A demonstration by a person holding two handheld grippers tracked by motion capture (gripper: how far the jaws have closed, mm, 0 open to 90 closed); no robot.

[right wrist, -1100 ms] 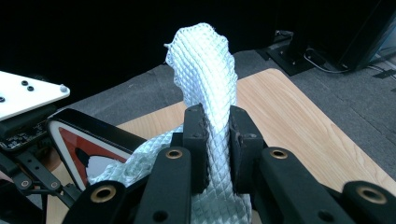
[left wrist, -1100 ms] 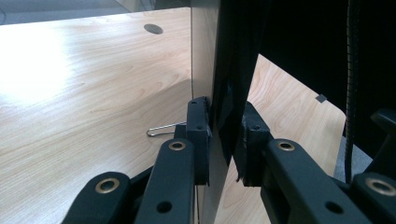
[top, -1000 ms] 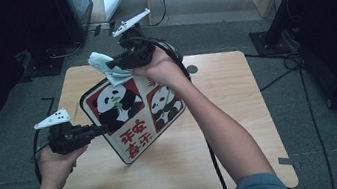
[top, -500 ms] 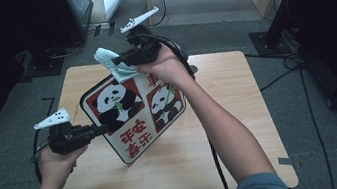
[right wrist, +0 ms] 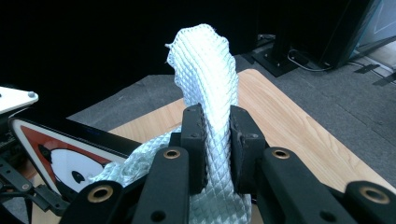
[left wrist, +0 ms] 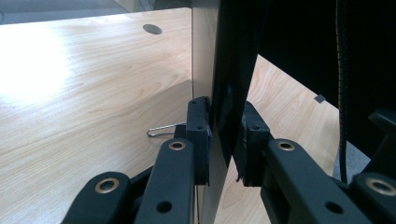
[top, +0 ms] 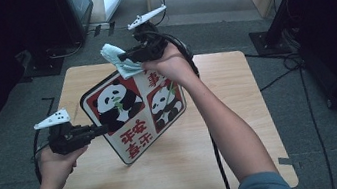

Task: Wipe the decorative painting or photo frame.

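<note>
1. Above the wooden table [top: 242, 129], a square panda board [top: 135, 112] tilts, printed with two pandas and red characters.
2. Left gripper [top: 95, 131] clamps its edge.
3. Right gripper [top: 123, 58] pinches a pale waffle-weave cloth [top: 118, 61] against the board's top corner.

The worktop [top: 226, 156] is a light wood square board with rounded corners, standing on a grey carpeted floor [top: 321, 117]. A panda board [top: 134, 112] is tilted up above it; whether its 6 o'clock corner touches the wood can't be told. In the left gripper view a small wire clip [left wrist: 163, 130] lies flat on the wood near that board's edge, and a round hole [left wrist: 152, 29] shows toward 12 o'clock.
</note>
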